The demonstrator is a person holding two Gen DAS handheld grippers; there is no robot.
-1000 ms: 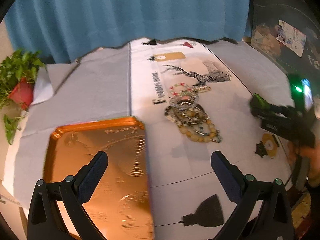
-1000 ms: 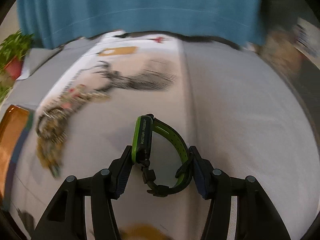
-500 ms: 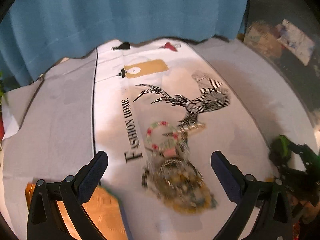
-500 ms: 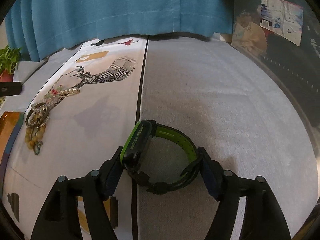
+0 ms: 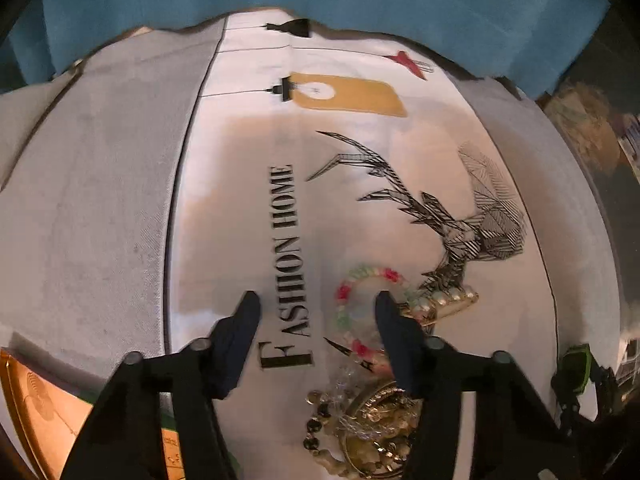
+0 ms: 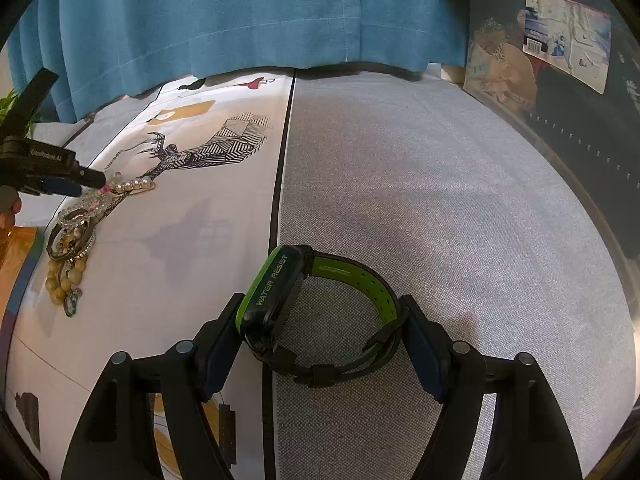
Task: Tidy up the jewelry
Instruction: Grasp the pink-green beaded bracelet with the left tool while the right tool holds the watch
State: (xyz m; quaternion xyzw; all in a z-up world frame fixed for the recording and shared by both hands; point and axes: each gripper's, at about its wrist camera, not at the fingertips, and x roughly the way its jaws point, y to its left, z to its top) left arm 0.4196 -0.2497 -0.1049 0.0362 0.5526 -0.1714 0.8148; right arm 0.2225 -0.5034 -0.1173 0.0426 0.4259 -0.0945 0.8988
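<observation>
My left gripper (image 5: 316, 306) hangs just above the printed cloth with its jaws closing. Its right finger overlaps a pink-and-green bead bracelet (image 5: 344, 312), and one side of the ring lies between the pads, which are not pressing on it. A pearl clip (image 5: 456, 300) lies beside the bracelet. A heap of gold and beaded bracelets (image 5: 372, 420) sits nearer the camera. My right gripper (image 6: 322, 312) straddles a black-and-green watch (image 6: 276, 292) that stands on the grey cloth. Its pads stand close against the watch's sides without squeezing it.
An orange tray (image 5: 40, 412) lies at the lower left of the left wrist view. A blue curtain (image 6: 240, 20) hangs behind the table. A clear storage bin (image 6: 560, 92) stands at the right. The left gripper (image 6: 90, 184) reaches over the bracelet heap (image 6: 68, 248).
My left gripper moved from above the orange tray to the bead bracelet and narrowed its jaws. My right gripper widened its jaws, and the watch now rests on the cloth.
</observation>
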